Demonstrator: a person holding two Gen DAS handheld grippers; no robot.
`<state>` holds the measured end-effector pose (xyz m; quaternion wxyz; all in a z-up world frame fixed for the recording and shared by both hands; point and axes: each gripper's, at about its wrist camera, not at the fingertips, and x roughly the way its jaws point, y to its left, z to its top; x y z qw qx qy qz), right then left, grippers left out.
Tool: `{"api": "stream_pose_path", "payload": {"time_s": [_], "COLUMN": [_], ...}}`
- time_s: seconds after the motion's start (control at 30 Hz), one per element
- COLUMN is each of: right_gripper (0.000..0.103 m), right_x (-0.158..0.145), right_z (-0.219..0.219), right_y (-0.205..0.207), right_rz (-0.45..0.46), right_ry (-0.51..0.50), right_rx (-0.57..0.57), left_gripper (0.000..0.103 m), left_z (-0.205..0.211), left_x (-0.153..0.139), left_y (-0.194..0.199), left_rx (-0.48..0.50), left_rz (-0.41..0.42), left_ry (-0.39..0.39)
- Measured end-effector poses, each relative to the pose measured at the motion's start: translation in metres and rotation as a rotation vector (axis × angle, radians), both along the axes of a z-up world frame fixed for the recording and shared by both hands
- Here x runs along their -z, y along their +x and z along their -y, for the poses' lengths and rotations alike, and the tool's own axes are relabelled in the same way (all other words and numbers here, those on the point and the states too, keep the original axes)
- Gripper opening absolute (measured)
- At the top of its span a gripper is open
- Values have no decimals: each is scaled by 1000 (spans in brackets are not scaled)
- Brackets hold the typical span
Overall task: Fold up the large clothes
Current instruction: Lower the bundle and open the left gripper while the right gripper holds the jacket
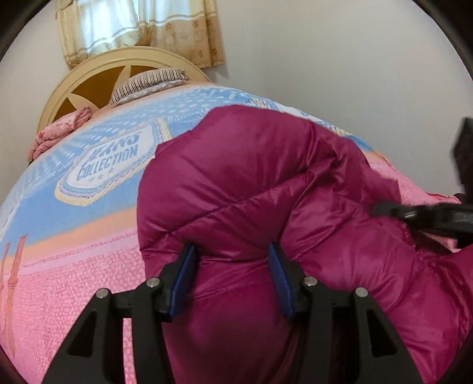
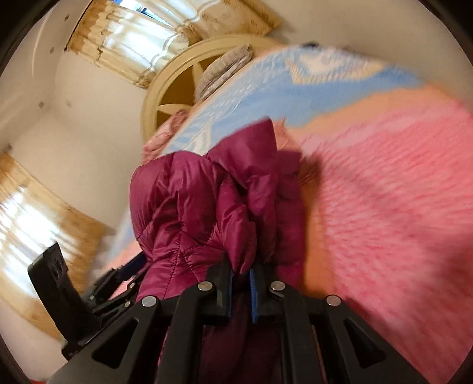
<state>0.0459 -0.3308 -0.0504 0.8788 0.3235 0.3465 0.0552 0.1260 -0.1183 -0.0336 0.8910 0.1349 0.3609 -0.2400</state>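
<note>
Left wrist view: our left gripper [image 1: 232, 264] straddles the jacket [image 1: 251, 177], jaws apart, on the bedspread [image 1: 74, 265]; our right gripper [image 2: 240, 276] pinches a jacket fold.

The jacket [image 1: 266, 183] is a padded, quilted cloth with a smooth, glossy sheen, nylon by the look of it, and its stitched seams pucker the shell. The bedspread [image 1: 74, 265] under it is a matt woven cloth with a nubbly, pebbled pile. The left tool [image 1: 233, 257] has matt black plastic arms, ribbed blue pads [image 1: 276, 265] that look rubbery, and shiny metal pins. The right tool [image 2: 241, 274] is built alike, though blur makes its finish hard to judge. The headboard [image 1: 97, 68] looks like painted wood with a satin cream coat. The curtain [image 1: 142, 26] is thin patterned cloth.
</note>
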Motion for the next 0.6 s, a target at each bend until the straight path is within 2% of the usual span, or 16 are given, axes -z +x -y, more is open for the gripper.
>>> {"api": "stream_pose_path", "payload": {"time_s": [0.03, 0.13, 0.2, 0.23, 0.27, 0.37, 0.43, 0.47, 0.5, 0.53, 0.6], "right_gripper": [15, 19, 41, 66, 80, 80, 79, 61, 45, 33, 29], "right_x": [-12, -45, -65, -72, -75, -68, -55, -46, -35, -23, -10], "right_z": [-1, -4, -9, -15, -20, -42, -57, -64, -67, -66, -62], "right_y": [-13, -50, -72, -83, -89, -98, -96, -95, -95, -96, -100], "right_rz": [5, 78, 121, 147, 162, 131, 55, 19, -20, -38, -42], "right_ry": [-30, -38, -47, -50, -49, -41, -123, -179, -180, -114, -35], "right_rx": [25, 30, 34, 40, 37, -47, -40, -24, -18, -2, 37], "left_gripper": [52, 52, 52, 52, 52, 52, 52, 52, 52, 52, 52], "left_z": [-2, -3, -3, -3, -3, -4, -4, -4, -4, -4, -5], "left_x": [1, 0, 0, 0, 1, 3, 3, 3, 2, 2, 2], "left_y": [2, 1, -1, -1, 1, 3, 3, 3, 3, 2, 2], "left_rx": [-1, -2, -1, 0, 0, 2, 3, 5, 5, 9, 13], "left_rz": [-7, -10, -6, -6, -7, -5, -6, -9, -11, -14, -17], "left_ry": [-7, -10, -5, -4, -3, -2, 0, 0, -1, 1, -2]}}
